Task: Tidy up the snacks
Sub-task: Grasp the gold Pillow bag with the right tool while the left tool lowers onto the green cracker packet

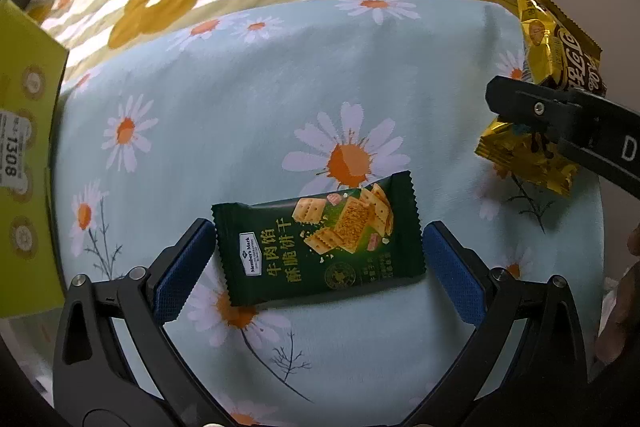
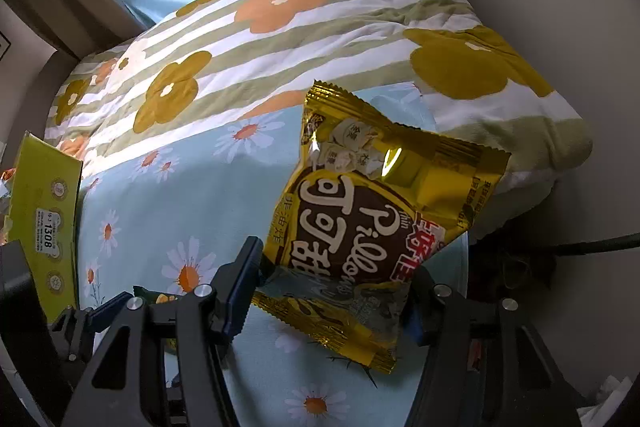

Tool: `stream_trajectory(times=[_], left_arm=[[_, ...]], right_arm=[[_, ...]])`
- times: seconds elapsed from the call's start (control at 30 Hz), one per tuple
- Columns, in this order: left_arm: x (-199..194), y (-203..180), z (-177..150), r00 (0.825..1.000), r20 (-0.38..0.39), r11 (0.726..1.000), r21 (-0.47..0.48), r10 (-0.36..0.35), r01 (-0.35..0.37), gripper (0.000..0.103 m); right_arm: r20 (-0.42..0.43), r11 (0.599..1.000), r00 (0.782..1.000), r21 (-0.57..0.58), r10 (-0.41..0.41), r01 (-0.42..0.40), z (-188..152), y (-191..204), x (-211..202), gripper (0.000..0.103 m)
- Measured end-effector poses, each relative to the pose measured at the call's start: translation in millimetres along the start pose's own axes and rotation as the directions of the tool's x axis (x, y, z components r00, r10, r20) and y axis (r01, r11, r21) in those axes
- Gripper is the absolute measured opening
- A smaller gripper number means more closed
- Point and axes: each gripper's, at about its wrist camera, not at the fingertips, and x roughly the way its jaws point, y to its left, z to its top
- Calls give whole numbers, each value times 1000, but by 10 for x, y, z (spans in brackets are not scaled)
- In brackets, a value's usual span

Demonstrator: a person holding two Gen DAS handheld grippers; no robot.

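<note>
Bed [image 1: 240,107] in daisy sheet, roomy toward 12 o'clock; yellow box [image 1: 24,147] blocks the 9 o'clock edge. Right tongs [image 2: 336,287] clamped on gold snack bag [image 2: 372,219], raised off the sheet. Left tongs [image 1: 316,259] apart, straddling green cracker pack [image 1: 320,243] lying flat: close squarely on its short ends, avoid pinching sheet.

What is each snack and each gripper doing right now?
green cracker packet: sealed, flat on the bedsheet, between open fingers, not gripped.
gold snack bag: sealed, pinched and tilted up.
left gripper: open.
right gripper: shut on the gold bag.
yellow box: standing beside the sheet.
</note>
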Motion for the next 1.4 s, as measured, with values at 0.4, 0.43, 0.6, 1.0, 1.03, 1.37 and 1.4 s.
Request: stream_trajectory(times=[0.4, 0.43, 0.6, 1.0, 1.03, 1.37, 1.4], left_arm=[[30, 71, -98, 1000, -23, 998, -59, -2, 1, 102], [28, 67, -103, 1000, -21, 999, -54, -1, 0, 102], [-14, 88, -140, 1000, -11, 1000, -30, -11, 11, 97], [-183, 154, -149, 998, 28, 999, 17, -48, 48, 66], [-183, 157, -147, 998, 28, 999, 16, -52, 51, 66], [-360, 275, -150, 991, 79, 995, 13, -105, 104, 41], [-367, 308, -151, 990, 78, 993, 1, -120, 120, 41]], right_arm=[[-11, 1000, 1000, -5, 18, -18, 6, -22, 27, 56], [-12, 1000, 1000, -5, 20, -20, 6, -23, 31, 56], [-14, 1000, 1000, -6, 26, -27, 0, -37, 42, 56], [-3, 999, 999, 3, 36, -36, -19, -58, 27, 56], [-1, 999, 999, 1, 37, -37, -21, -55, 21, 56], [36, 999, 999, -13, 33, -33, -55, 16, -96, 56], [38, 999, 999, -14, 34, -33, -62, 22, -101, 56]])
